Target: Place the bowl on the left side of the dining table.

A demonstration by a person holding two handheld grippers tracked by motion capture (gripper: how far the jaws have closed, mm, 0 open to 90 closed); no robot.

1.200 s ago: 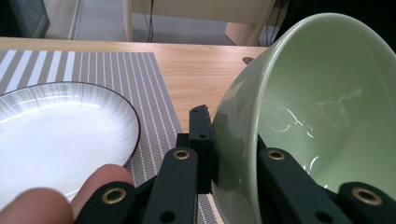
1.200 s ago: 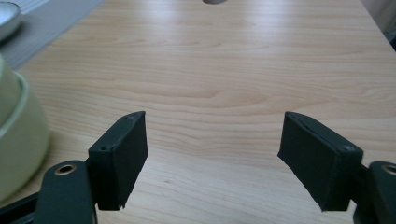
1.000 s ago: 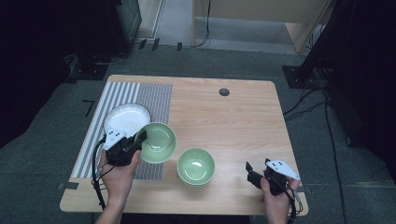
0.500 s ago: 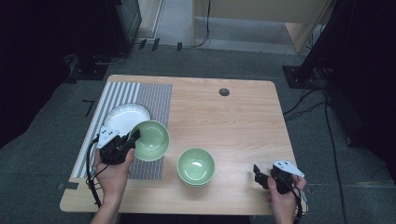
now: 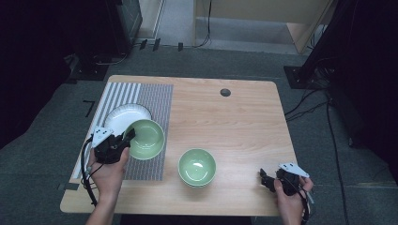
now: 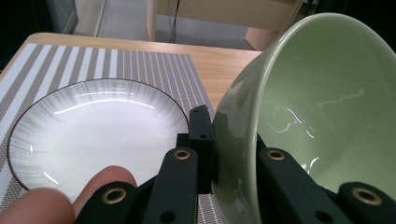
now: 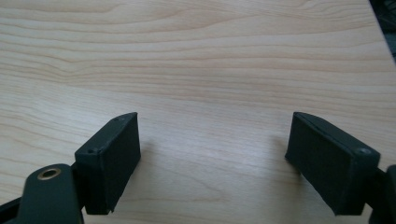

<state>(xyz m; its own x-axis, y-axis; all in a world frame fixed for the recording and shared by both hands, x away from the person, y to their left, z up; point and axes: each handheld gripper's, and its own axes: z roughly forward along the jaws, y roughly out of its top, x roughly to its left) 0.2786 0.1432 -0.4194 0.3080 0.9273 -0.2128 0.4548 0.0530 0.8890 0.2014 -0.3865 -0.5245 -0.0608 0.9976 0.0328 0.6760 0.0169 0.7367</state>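
grip: left gripper [image 5: 126,138] clamped on rim of green bowl [image 5: 146,138], tilted over white plate [image 5: 123,118]
right gripper [image 5: 265,178]: wide open, empty, idle
next: level bowl, lower gently onto plate centre

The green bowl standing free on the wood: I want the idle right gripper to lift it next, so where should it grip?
Grip the free green bowl by its rim on the side facing the right gripper, one jaw inside. It stands upright, mouth open, too wide to span.

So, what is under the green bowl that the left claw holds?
Under the held green bowl lie the striped mat and part of the white plate. The plate's covered edge cannot be seen.
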